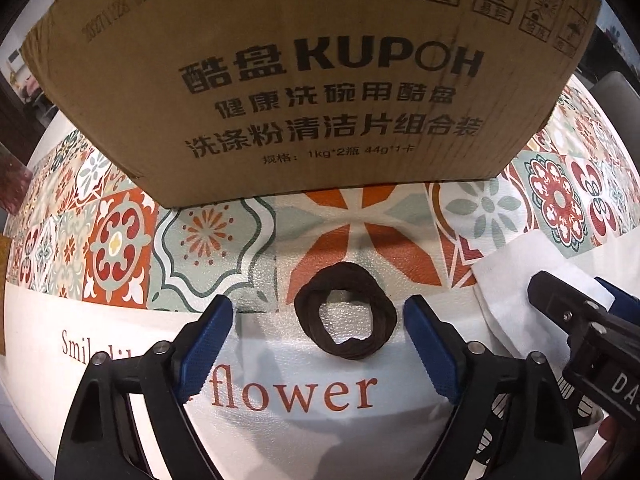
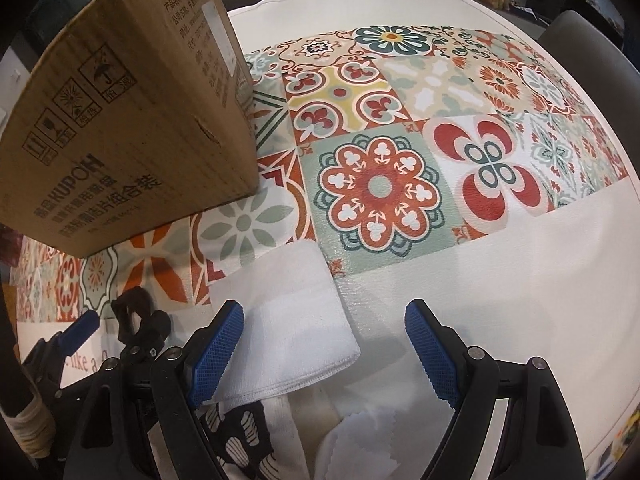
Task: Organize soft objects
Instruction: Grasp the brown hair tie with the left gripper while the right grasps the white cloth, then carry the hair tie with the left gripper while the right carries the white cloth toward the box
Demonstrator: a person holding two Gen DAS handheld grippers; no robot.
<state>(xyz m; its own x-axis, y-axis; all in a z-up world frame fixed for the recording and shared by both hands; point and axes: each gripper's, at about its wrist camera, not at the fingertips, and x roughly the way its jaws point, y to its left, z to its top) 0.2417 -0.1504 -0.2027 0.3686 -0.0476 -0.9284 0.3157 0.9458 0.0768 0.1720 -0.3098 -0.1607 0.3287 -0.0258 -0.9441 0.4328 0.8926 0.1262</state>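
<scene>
From the left wrist, the left tongs point(image 1: 318, 334) point down at the worktop point(image 1: 48, 344), jaws spread wide, pads clear of everything. A dark brown hair tie point(image 1: 346, 312) lies flat between their blue tips, on a white cloth printed "flower" point(image 1: 280, 416). Just beyond stands a cardboard box point(image 1: 312, 80) on the patterned tablecloth point(image 1: 120, 240). A folded white towel point(image 1: 508, 280) lies to the right.

From the right wrist, the right tongs point(image 2: 324, 344) also gape wide, holding nothing. The white towel point(image 2: 288, 320) sits near their left pad, not gripped. The box point(image 2: 128, 140) stands far left; the hair tie point(image 2: 134, 304) shows at the left, beside the other tongs.
</scene>
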